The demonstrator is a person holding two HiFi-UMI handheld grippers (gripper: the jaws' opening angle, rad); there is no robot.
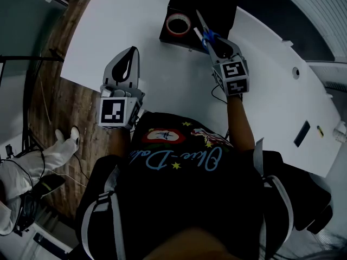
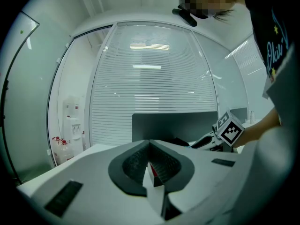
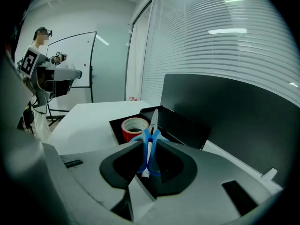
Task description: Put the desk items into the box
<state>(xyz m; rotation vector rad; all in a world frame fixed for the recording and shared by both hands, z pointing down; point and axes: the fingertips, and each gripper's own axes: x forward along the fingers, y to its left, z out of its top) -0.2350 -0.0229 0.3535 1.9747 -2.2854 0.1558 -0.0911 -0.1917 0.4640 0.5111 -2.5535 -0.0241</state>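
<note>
My right gripper (image 1: 215, 41) is shut on a pair of blue-handled scissors (image 1: 205, 33). Their blades point out over the near edge of the black box (image 1: 209, 4). In the right gripper view the scissors (image 3: 149, 144) stand on edge between the pads, with the tip over the box (image 3: 180, 122). A red tape roll (image 1: 178, 24) lies inside the box, and it shows as the roll (image 3: 135, 125) just left of the blades. My left gripper (image 1: 129, 53) hovers over the bare white desk with its jaws together (image 2: 150, 146). Only a thin red sliver shows between the pads.
The white desk (image 1: 162, 75) runs out to a wooden floor (image 1: 65, 107) at the left, with cables there. A dark upright panel (image 3: 234, 111) stands behind the box. Another person with a gripper stands far left in the right gripper view (image 3: 40, 55).
</note>
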